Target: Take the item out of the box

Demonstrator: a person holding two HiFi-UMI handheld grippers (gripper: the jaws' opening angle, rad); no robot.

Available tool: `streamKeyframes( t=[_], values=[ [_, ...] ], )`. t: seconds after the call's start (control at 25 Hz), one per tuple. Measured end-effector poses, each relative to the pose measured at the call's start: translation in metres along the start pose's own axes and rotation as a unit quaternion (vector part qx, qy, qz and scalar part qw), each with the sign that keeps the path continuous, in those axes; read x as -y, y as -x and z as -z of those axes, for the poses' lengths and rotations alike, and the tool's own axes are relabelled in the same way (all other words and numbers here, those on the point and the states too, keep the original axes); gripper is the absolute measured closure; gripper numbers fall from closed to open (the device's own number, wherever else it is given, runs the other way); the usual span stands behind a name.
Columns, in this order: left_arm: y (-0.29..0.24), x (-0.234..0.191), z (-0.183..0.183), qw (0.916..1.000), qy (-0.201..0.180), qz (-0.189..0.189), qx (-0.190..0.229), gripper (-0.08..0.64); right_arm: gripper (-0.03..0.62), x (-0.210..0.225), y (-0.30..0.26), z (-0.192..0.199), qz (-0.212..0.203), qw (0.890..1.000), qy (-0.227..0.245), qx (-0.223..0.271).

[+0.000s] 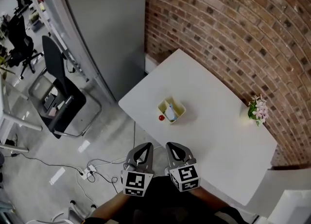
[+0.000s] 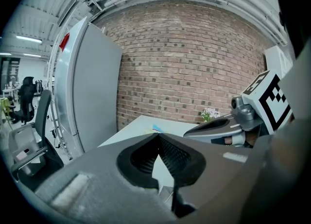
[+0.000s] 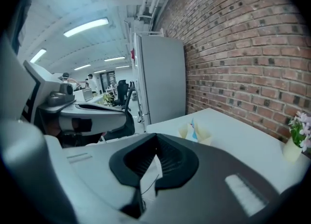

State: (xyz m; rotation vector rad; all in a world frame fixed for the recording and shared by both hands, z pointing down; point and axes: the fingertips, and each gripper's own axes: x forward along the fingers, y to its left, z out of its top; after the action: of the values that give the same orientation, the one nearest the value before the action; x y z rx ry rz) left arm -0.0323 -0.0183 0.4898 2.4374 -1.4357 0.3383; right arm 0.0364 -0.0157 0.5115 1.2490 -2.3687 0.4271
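A small yellow open box (image 1: 171, 110) stands near the middle of the white table (image 1: 218, 140), with a white and blue item (image 1: 170, 112) standing up in it. The box also shows in the right gripper view (image 3: 196, 133), and just over the jaws in the left gripper view (image 2: 156, 129). A little red ball (image 1: 161, 117) lies on the table by the box's near left corner. My left gripper (image 1: 144, 147) and right gripper (image 1: 174, 146) hover side by side at the table's near edge, well short of the box. Both are shut with nothing in them.
A small pot of pink and white flowers (image 1: 256, 110) stands at the table's right side by the brick wall (image 1: 233, 33). A grey cabinet (image 1: 102, 28) rises beyond the table's far left corner. Black office chairs (image 1: 60, 89) and floor cables (image 1: 87, 172) lie to the left.
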Motion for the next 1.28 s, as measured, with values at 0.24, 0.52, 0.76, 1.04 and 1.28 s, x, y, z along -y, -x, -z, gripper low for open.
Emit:
streamKeyframes(
  t=[0.24,0.52,0.76,1.04,1.28],
  values=[
    [-0.016,-0.018,-0.006,0.9992,-0.007,0.039,0.006,0.555,0.589,0.007,-0.015,-0.009,0.049,0.999,-0.010,-0.002],
    [-0.043,-0.030,-0.008,0.9991,-0.012,0.040,0.001,0.555,0.589,0.026,-0.029,-0.016,0.064,0.998,-0.006,-0.003],
    [-0.065,-0.031,-0.008,0.9994,-0.010,0.033,-0.007,0.555,0.538,0.045,-0.043,-0.017,0.054,0.998,-0.009,-0.010],
    [-0.085,-0.042,-0.003,0.9998,-0.003,0.009,-0.018,0.555,0.512,0.065,-0.060,-0.014,0.053,0.998,-0.005,-0.022],
    [-0.101,-0.045,0.005,0.9995,-0.002,0.001,-0.030,0.555,0.495,0.080,-0.070,-0.008,0.060,0.998,0.004,-0.034]
  ],
)
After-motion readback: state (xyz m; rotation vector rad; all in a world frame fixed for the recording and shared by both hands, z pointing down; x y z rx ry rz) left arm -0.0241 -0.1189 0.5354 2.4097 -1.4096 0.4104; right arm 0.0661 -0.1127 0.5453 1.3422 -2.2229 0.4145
